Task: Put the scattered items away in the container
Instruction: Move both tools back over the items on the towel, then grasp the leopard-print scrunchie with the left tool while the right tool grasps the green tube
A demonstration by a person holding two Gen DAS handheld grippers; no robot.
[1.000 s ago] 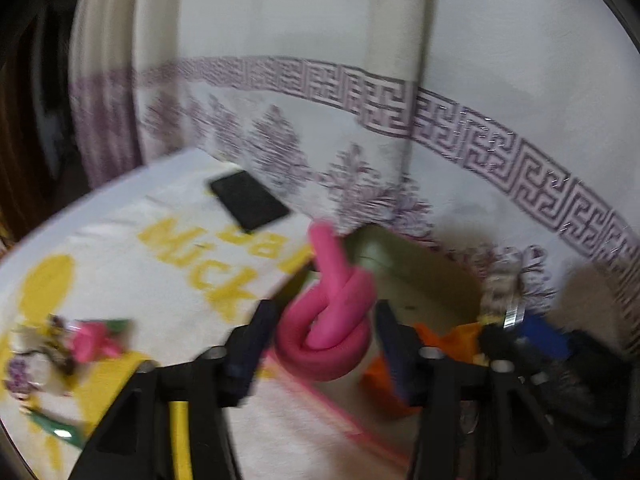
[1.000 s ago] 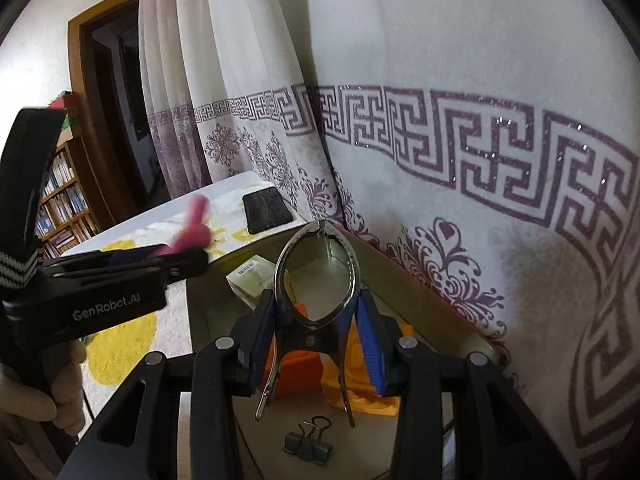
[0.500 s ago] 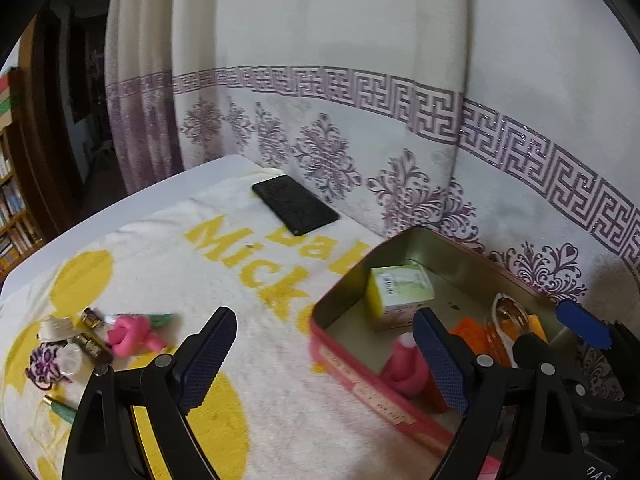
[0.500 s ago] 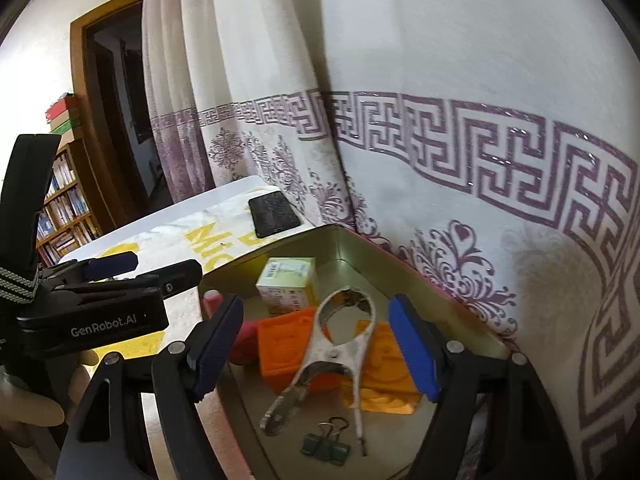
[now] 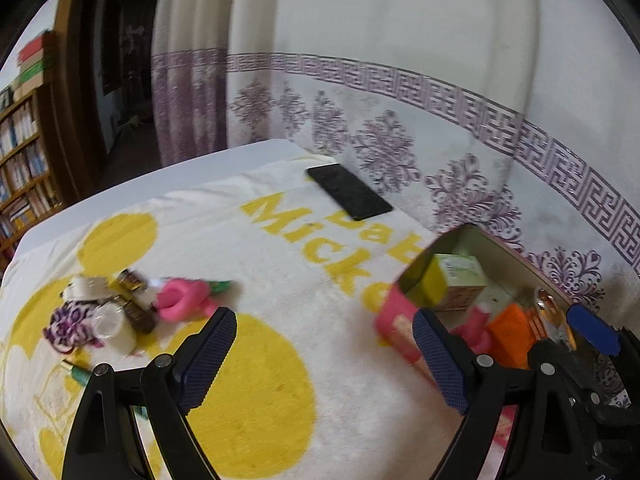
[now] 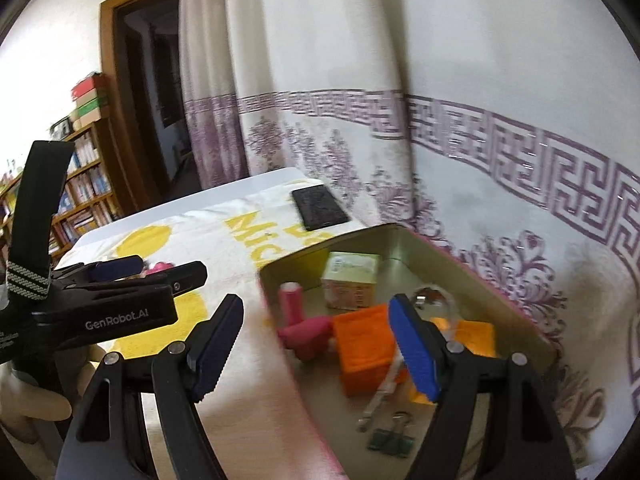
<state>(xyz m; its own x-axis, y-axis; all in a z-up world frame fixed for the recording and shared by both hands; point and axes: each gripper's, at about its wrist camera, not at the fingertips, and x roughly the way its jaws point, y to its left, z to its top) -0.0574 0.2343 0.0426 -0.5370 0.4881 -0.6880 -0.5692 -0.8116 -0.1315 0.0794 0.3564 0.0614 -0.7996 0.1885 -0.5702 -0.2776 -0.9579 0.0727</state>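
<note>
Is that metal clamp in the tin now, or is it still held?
In the tin. The metal clamp lies on its floor beside the orange block; the right gripper is open, holding nothing.

Right gripper (image 6: 316, 344) over the near left wall of the pink-rimmed tin (image 6: 472, 258), jaws wide after just opening, nothing between the pads. Inside the tin: pale green carton (image 6: 352, 280) by the far wall, pink foam knot (image 6: 300, 328) against the left wall, orange block (image 6: 364, 348) at the middle, metal clamp (image 6: 384, 388) lying partly across it, green binder clip (image 6: 392, 440) toward the near end. Left gripper (image 6: 120, 296) at the left edge, held in a gloved hand (image 6: 36, 400), above a white towel with yellow print (image 6: 224, 244), black phone (image 6: 320, 208) near the towel's far edge beside the curtain (image 6: 400, 80).
</note>
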